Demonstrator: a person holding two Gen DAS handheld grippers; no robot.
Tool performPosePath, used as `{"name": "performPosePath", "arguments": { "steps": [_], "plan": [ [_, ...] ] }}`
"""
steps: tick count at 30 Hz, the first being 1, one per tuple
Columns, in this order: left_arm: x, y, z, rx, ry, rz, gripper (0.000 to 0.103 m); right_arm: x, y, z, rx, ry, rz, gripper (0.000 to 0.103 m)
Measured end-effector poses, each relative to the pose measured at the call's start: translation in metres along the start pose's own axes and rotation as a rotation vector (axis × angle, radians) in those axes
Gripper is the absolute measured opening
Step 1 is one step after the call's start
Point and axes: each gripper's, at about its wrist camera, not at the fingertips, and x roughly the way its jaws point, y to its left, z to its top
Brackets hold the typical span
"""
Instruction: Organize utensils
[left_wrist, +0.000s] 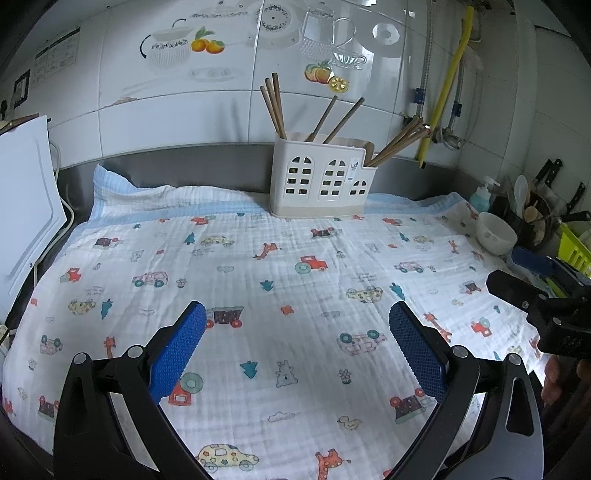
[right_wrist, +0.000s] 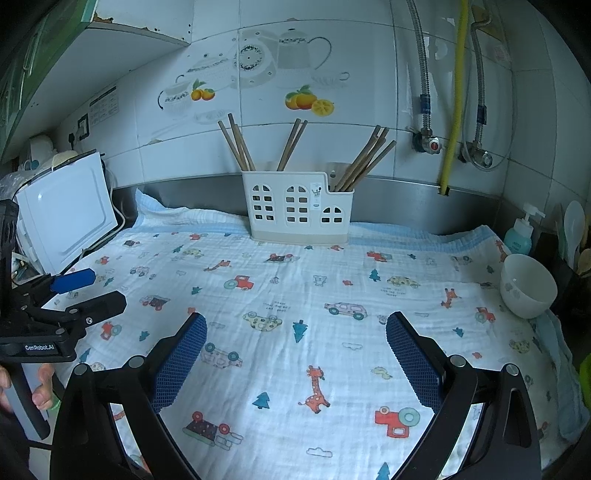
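Your left gripper (left_wrist: 297, 317) and right gripper (right_wrist: 296, 326) had jaws wide, empty; chopsticks (right_wrist: 236, 146) all stood in holder (right_wrist: 295, 206) — looked done.

Cloth (right_wrist: 332, 258): white, pale-blue border, printed with red tractors, orange giraffes, teal trees, pastel cars
Utensil holder (right_wrist: 298, 212): cream-white, window-shaped cut-outs
Chopsticks (right_wrist: 236, 146): brown
Bowl (right_wrist: 528, 286): white, faint grey motif
Gripper pads (right_wrist: 181, 360): blue, dimpled; frames black
Wall tiles (right_wrist: 258, 92): white, orange-fruit and teapot decals
Hose (right_wrist: 456, 92): yellow
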Motion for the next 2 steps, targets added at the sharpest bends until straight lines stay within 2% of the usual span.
{"name": "performPosePath", "arguments": {
  "steps": [2],
  "plan": [
    [-0.0003,0.0008,0.0002,-0.002,-0.001,0.001,0.098,0.0,-0.0015,-0.0005,0.004,0.0,0.001,0.094]
  ]
}}
